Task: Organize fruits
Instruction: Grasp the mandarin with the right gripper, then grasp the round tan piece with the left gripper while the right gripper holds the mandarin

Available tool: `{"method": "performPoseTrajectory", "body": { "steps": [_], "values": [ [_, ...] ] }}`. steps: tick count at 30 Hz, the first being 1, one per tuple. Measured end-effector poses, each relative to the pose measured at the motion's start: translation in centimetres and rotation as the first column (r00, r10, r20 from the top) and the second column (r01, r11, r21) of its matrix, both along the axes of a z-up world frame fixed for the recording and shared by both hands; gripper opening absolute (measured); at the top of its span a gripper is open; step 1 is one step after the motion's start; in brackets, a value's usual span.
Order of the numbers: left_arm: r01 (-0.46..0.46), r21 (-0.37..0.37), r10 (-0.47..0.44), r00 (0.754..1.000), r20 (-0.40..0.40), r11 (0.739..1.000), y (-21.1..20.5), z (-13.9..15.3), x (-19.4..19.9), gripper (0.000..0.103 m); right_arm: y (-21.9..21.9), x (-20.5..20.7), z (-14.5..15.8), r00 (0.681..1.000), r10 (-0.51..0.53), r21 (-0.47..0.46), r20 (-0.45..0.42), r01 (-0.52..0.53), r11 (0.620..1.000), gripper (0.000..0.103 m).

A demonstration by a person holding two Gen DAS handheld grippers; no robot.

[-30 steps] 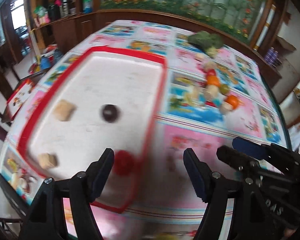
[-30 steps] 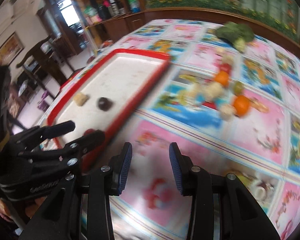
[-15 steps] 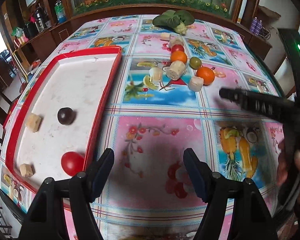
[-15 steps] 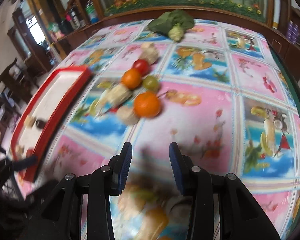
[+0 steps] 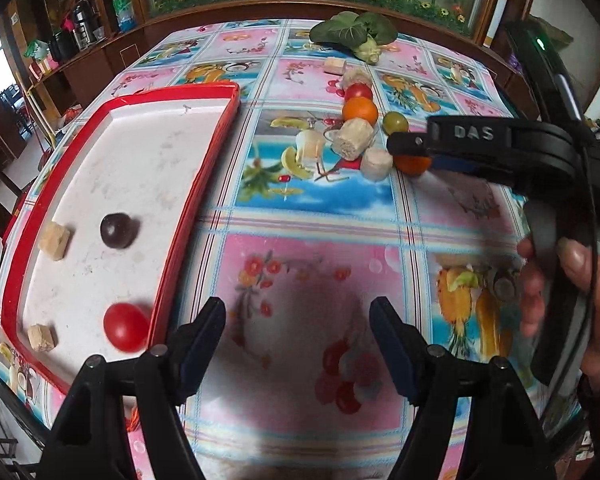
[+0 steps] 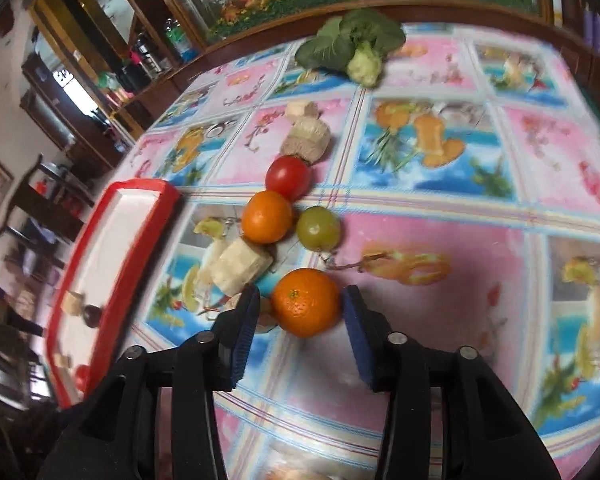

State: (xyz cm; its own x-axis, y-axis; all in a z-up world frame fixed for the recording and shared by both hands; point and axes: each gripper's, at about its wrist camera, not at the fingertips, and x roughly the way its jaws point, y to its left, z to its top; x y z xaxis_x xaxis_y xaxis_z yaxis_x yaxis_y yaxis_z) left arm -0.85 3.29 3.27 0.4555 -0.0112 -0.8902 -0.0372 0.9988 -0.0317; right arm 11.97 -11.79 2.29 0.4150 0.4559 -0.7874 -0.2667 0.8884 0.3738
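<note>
A red-rimmed white tray (image 5: 216,132) lies at the left of the table and holds a red tomato (image 5: 125,326), a dark plum (image 5: 117,230) and two tan cubes (image 5: 54,240). My left gripper (image 5: 298,344) is open and empty above the tablecloth beside the tray. My right gripper (image 6: 300,314) is open, its jaws on either side of an orange (image 6: 306,303), which also shows partly in the left wrist view (image 5: 411,164). Behind it lie another orange (image 6: 266,217), a green fruit (image 6: 318,228), a red tomato (image 6: 288,178) and pale chunks (image 6: 240,266).
A leafy green vegetable (image 6: 352,46) lies at the table's far edge. A tan roll (image 6: 306,140) and a small cube (image 6: 300,110) sit behind the tomato. Wooden cabinets ring the table. The tray also shows in the right wrist view (image 6: 118,276).
My right gripper has moved forward to the fruit cluster and opened wider around the near orange. My left gripper has stayed open beside the tray.
</note>
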Motion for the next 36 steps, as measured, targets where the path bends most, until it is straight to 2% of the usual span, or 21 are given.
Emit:
{"method": "performPoseTrajectory", "body": {
  "steps": [2,5,7,12,16,19,20,22,28,32,33,34,35,36],
  "values": [
    [-0.009,-0.007,0.009,1.000,-0.002,1.000,-0.1,0.0,0.8,0.079,-0.7,0.4,-0.4,0.999,0.010,0.063,-0.041,-0.007,0.998,0.037],
    [-0.021,-0.017,0.021,1.000,-0.011,1.000,-0.3,-0.3,2.2,0.079,-1.6,-0.2,-0.5,0.998,0.024,0.088,-0.052,-0.019,0.996,0.035],
    [-0.029,-0.028,0.029,0.999,-0.019,0.999,-0.4,-0.5,3.0,0.079,-1.9,-1.1,-0.1,0.999,0.042,0.055,-0.034,-0.040,0.998,0.035],
    [-0.046,-0.039,0.045,0.999,-0.024,0.998,-0.8,-0.6,4.7,0.079,-1.8,-3.5,0.8,0.992,0.119,-0.135,0.051,-0.111,0.985,0.037],
    [-0.061,-0.052,0.060,0.998,-0.029,0.997,-0.8,-0.6,5.9,0.079,-1.8,-3.1,0.3,0.989,0.137,-0.149,0.054,-0.127,0.981,0.043],
    [-0.078,-0.077,0.076,0.997,-0.028,0.994,-1.1,-0.6,6.9,0.079,-1.8,-2.7,-0.4,0.990,0.133,-0.110,0.037,-0.129,0.986,0.043],
    [-0.087,-0.084,0.085,0.996,-0.029,0.993,-1.2,-0.6,7.2,0.079,-1.7,-2.7,-0.3,0.990,0.132,-0.109,0.047,-0.127,0.986,0.043],
    [-0.108,-0.106,0.106,0.994,-0.026,0.989,-1.2,-0.6,7.8,0.079,-1.7,-2.8,-0.2,0.988,0.147,-0.101,0.057,-0.140,0.985,0.035],
    [-0.128,-0.139,0.124,0.992,-0.039,0.982,-2.6,-1.5,9.3,0.079,-4.7,-4.0,0.6,0.994,0.063,-0.118,0.090,-0.052,0.992,0.035],
    [-0.122,-0.088,0.122,0.993,-0.007,0.989,-4.2,-2.0,9.9,0.079,-6.6,-4.7,0.3,0.997,0.027,-0.113,0.073,-0.019,0.993,0.035],
    [-0.125,-0.074,0.125,0.992,-0.002,0.989,-4.3,-2.2,10.1,0.075,-7.0,-4.8,0.1,0.998,0.019,-0.103,0.064,-0.013,0.995,0.035],
    [-0.132,-0.047,0.133,0.991,0.017,0.990,-4.5,-2.2,10.1,0.065,-7.3,-4.9,0.0,0.998,0.010,-0.096,0.057,-0.004,0.995,0.035],
    [-0.133,-0.033,0.134,0.991,0.028,0.991,-4.5,-2.1,10.1,0.060,-7.7,-5.0,-0.1,0.999,-0.001,-0.088,0.052,0.006,0.996,0.035],
    [-0.126,-0.031,0.127,0.991,0.037,0.992,-4.5,-2.1,10.1,0.048,-8.0,-5.1,-0.1,0.999,-0.009,-0.075,0.048,0.012,0.997,0.035]
  ]
}}
